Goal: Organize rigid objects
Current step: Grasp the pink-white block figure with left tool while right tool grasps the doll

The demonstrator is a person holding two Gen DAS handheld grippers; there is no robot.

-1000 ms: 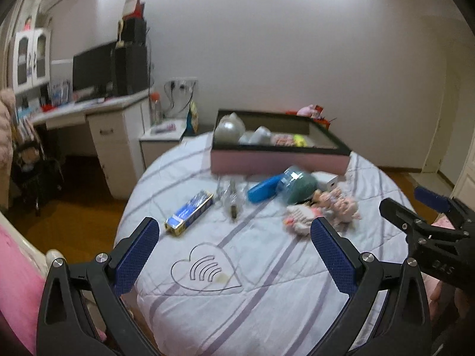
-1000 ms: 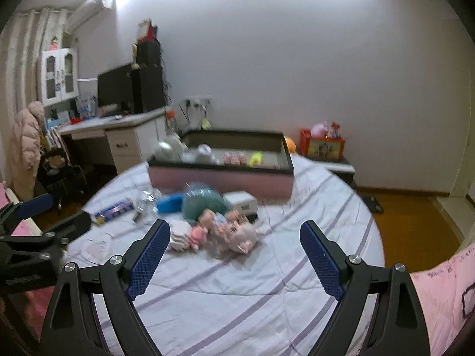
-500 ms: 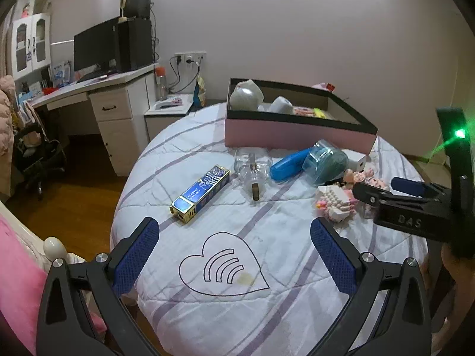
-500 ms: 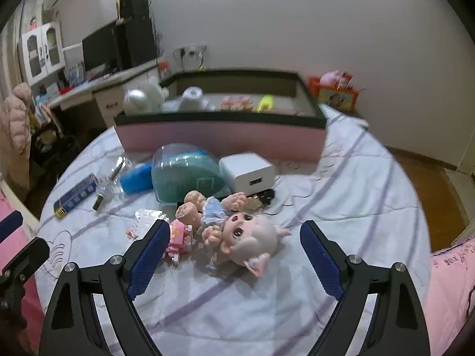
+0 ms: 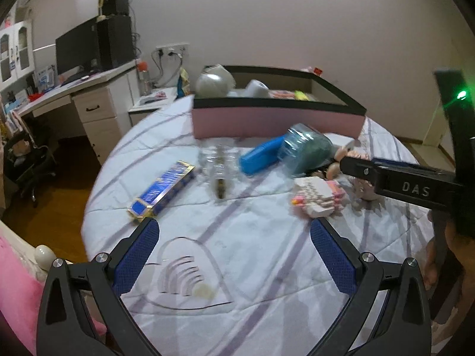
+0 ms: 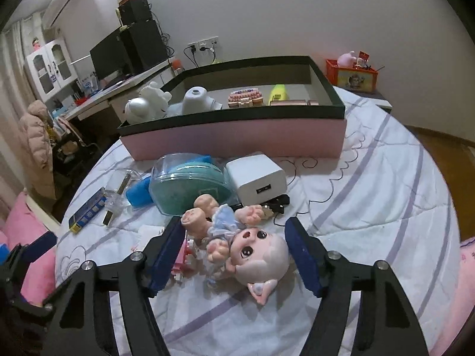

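Here a round bed [image 6: 371, 178] in a white, purple-striped quilt carries a pink box [image 6: 237, 136] at its far edge, a desk [image 5: 89, 101] beyond. The right gripper [image 6: 234, 237] is closing around the pig doll [image 6: 246, 246], pads apart from it; the left gripper [image 5: 234, 246] hangs spread over bare quilt.

both wrist cameras looked down across the bed toward the pink box [image 5: 276, 123] [image 6: 237, 139]; the right sat nearer it, the left farther back leftward. both shared the clutter before it.
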